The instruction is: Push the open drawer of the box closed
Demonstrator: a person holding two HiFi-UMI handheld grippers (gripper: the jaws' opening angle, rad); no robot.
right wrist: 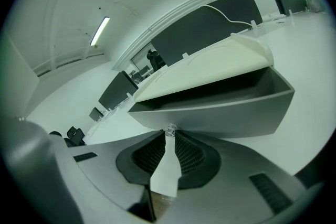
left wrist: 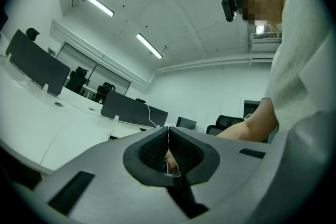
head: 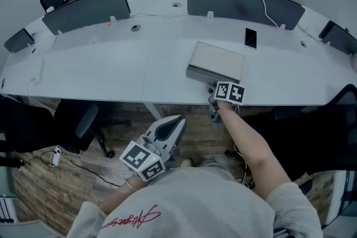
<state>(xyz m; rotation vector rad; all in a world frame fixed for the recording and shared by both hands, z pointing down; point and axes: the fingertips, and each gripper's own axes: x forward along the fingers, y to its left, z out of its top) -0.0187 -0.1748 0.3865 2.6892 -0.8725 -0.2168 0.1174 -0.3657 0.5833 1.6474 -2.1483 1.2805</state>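
Flat grey box with a cream lid (head: 216, 62), its grey drawer (right wrist: 226, 110) partly open, near the front edge of the white curved tabletop (head: 106, 67).
Right tongs (right wrist: 169, 137) clamped on the drawer's small clear knob (right wrist: 169, 130); left tongs (left wrist: 168, 132) pressed together, held low, well apart from the box.

Head camera looks steeply down on the counter (head: 111, 64) and box (head: 216, 61); right tongs (right wrist: 169, 135) camera faces that box's knob (right wrist: 169, 130) closely; left tongs (left wrist: 168, 132) camera looks level.
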